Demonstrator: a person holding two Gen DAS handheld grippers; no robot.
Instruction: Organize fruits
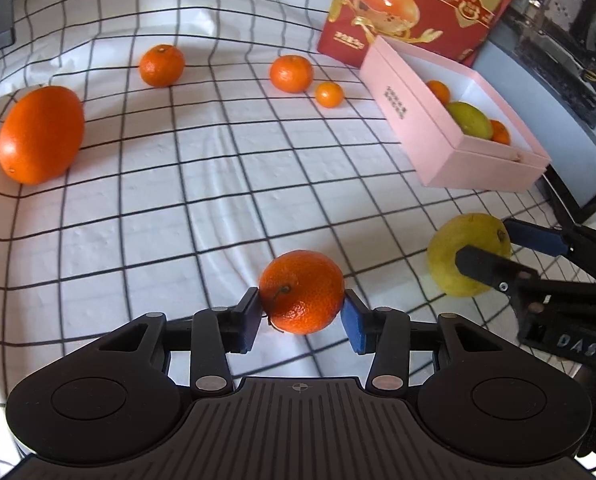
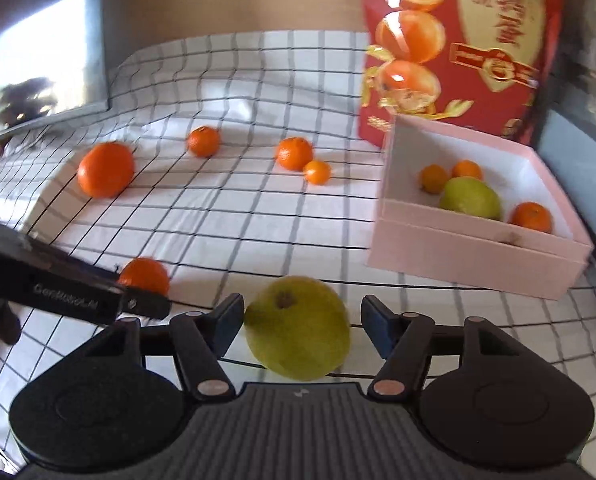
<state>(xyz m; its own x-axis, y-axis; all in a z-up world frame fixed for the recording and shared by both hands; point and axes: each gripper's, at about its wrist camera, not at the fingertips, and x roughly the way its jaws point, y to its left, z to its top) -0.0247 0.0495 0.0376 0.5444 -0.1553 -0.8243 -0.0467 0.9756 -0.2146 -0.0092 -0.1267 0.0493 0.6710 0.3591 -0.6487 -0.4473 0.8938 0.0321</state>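
A mandarin (image 1: 302, 292) sits on the checked cloth (image 1: 202, 184) between my left gripper's (image 1: 303, 316) pads, which press on both its sides. To its right, my right gripper (image 1: 502, 246) is shut on a yellow-green citrus fruit (image 1: 458, 256). In the right wrist view that fruit (image 2: 298, 328) fills the gap between the pads of the right gripper (image 2: 302, 308); the left pad touches it and the right pad looks a sliver off. The open pink box (image 1: 402, 112) holds another green fruit (image 1: 470, 120) and small oranges.
A large orange (image 1: 40, 134), two mandarins (image 1: 162, 65) (image 1: 291, 73) and a tiny one (image 1: 329, 94) lie loose on the far cloth. A red fruit carton (image 1: 410, 8) stands behind the box. Electronics (image 1: 570, 40) line the right edge, and a dark screen (image 2: 38, 60) stands far left.
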